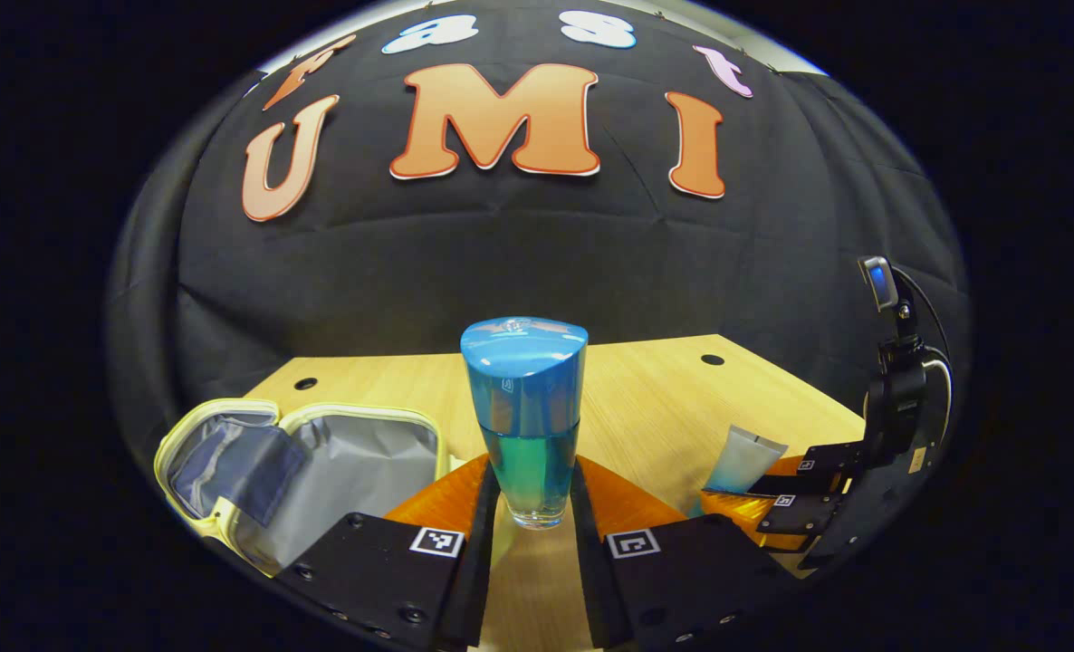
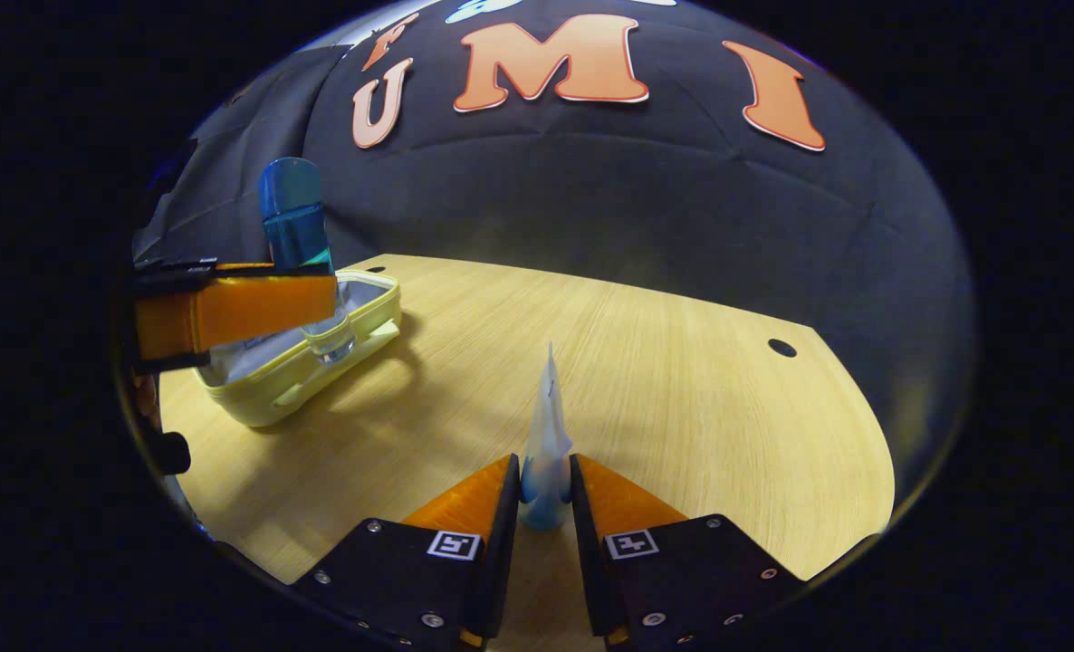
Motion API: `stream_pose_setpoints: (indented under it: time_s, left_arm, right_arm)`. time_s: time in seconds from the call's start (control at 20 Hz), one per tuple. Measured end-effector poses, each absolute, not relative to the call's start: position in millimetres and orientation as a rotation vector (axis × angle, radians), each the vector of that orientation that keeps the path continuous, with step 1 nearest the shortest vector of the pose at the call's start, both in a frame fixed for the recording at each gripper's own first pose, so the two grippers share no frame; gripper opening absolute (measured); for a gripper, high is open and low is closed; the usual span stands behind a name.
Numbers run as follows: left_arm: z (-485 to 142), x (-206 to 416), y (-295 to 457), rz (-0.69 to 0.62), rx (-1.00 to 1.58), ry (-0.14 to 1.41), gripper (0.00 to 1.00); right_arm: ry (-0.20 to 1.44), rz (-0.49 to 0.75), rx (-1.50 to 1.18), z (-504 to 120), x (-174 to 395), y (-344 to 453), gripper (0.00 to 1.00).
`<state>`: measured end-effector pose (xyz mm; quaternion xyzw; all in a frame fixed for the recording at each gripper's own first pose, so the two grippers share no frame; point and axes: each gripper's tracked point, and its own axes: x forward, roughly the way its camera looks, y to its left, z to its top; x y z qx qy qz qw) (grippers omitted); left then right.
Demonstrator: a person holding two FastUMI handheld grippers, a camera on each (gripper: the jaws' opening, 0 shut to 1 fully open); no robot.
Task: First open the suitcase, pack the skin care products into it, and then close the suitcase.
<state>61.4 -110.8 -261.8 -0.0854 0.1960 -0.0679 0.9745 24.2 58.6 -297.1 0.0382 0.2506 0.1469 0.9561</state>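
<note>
A blue bottle (image 1: 525, 417) with a blue cap and a clear base stands upright between the orange fingers of my left gripper (image 1: 535, 493), which is shut on it. The right gripper view shows that bottle (image 2: 300, 244) held above the open yellow suitcase (image 2: 297, 376). The suitcase (image 1: 302, 466) lies open to my lower left, its grey lining showing. My right gripper (image 2: 544, 489) is shut on a pale blue-white tube (image 2: 546, 444), crimped end pointing up. In the left gripper view the right gripper (image 1: 772, 493) holds that tube (image 1: 743, 457) low at the right.
The wooden table (image 2: 664, 380) has small round holes near its far edge and spreads bare between the suitcase and the right side. Black cloth walls close it in behind.
</note>
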Motion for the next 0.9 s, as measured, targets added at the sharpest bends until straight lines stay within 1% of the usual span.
stream_pose_setpoints:
  time_s: [0.1, 0.15, 0.2, 0.4, 0.6, 0.75, 0.8, 0.9]
  left_arm:
    - [-253, 61, -93, -0.116, -0.159, 0.391, 0.43]
    - [-247, 59, -83, -0.109, -0.155, 0.389, 0.43]
    - [-242, 60, -75, -0.104, -0.152, 0.385, 0.43]
    - [-220, 62, -41, -0.084, -0.154, 0.379, 0.43]
    - [-200, 63, -11, -0.102, -0.156, 0.383, 0.43]
    - [-195, 62, 14, -0.105, -0.169, 0.388, 0.43]
    - [-197, 60, 24, -0.102, -0.173, 0.402, 0.44]
    - [-203, 57, 44, -0.092, -0.184, 0.427, 0.43]
  right_arm:
    - [0.5, 0.308, 0.096, -279, 23, 64, 0.35]
    - [0.489, 0.309, 0.096, -267, 23, 65, 0.39]
    - [0.474, 0.31, 0.097, -253, 23, 66, 0.35]
    - [0.411, 0.304, 0.093, -196, 29, 74, 0.35]
    - [0.332, 0.304, 0.073, -138, 37, 88, 0.35]
    - [0.303, 0.323, 0.058, -111, 40, 109, 0.34]
    - [0.297, 0.329, 0.061, -104, 40, 117, 0.34]
    - [0.298, 0.358, 0.084, -94, 39, 138, 0.35]
